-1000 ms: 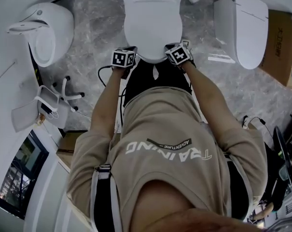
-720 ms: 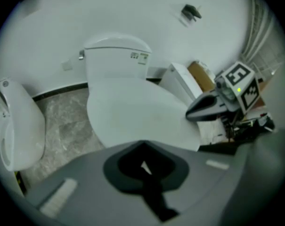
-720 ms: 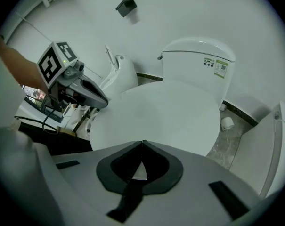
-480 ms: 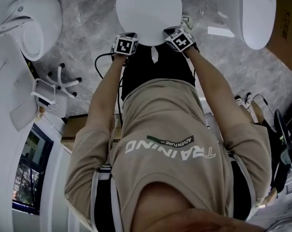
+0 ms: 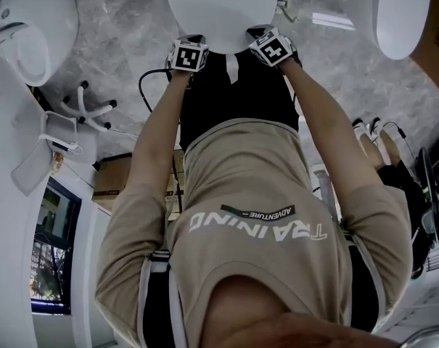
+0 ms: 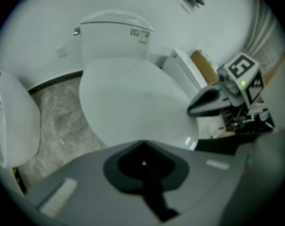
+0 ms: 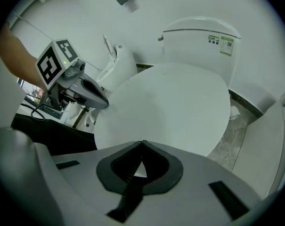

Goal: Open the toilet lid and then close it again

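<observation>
Jaws together, empty, beside toilet lid (image 5: 220,9)

Your left arm (image 5: 159,129) and right arm (image 5: 324,118) stretched out toward twelve o'clock, the left tool (image 5: 189,48) at eleven, the right tool (image 5: 266,43) at one, both tilted steeply down. Each tool's jaws were pressed together, tip against tip.
</observation>
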